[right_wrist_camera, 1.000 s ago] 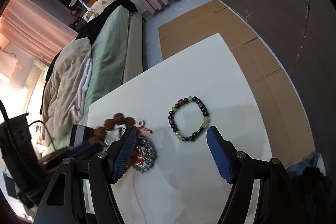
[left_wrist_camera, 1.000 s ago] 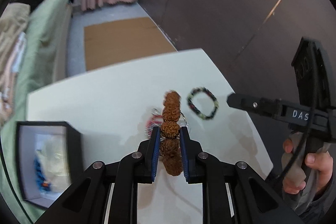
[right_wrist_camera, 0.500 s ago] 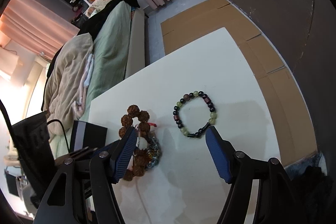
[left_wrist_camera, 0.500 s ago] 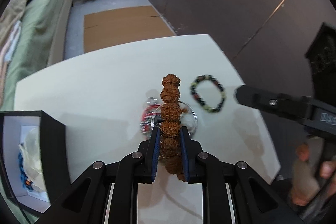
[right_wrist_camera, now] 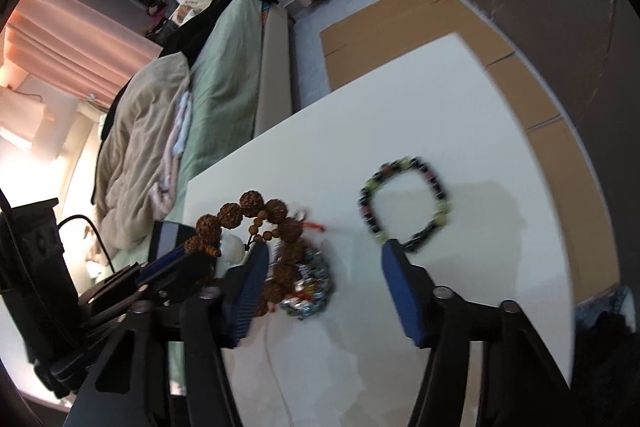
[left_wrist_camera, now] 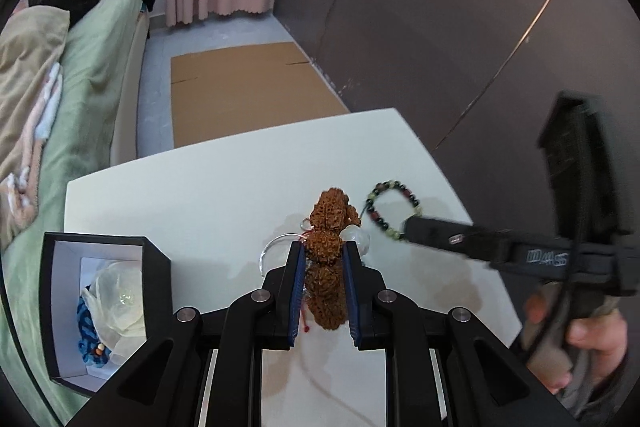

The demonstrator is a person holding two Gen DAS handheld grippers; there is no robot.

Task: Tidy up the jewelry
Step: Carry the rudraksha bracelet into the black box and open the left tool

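Note:
My left gripper (left_wrist_camera: 322,251) is shut on a bracelet of big rough brown beads (left_wrist_camera: 332,211), which hangs above the white table (left_wrist_camera: 208,195). The same brown bracelet (right_wrist_camera: 248,205) shows at the left of the right wrist view. A bracelet of dark and green beads (right_wrist_camera: 404,203) lies flat on the table. My right gripper (right_wrist_camera: 324,255) stands just short of it, jaws closing with nothing pressed between them. Its right fingertip (right_wrist_camera: 390,251) is at the near edge of that bracelet. In the left wrist view one right finger (left_wrist_camera: 424,229) overlaps the dark bracelet (left_wrist_camera: 394,205).
A black box with a white inside (left_wrist_camera: 156,291) sits at the table's left edge, holding a blue bracelet and a clear piece. A silvery bracelet heap (right_wrist_camera: 308,287) and a clear bangle (left_wrist_camera: 276,247) lie under the brown beads. A bed (left_wrist_camera: 92,75) runs beside the table. A hand (left_wrist_camera: 588,343) holds the right gripper.
The right gripper's jaws have narrowed and it has come closer to the dark bead bracelet. The left gripper keeps its hold on the brown bracelet, shifted slightly over the table.

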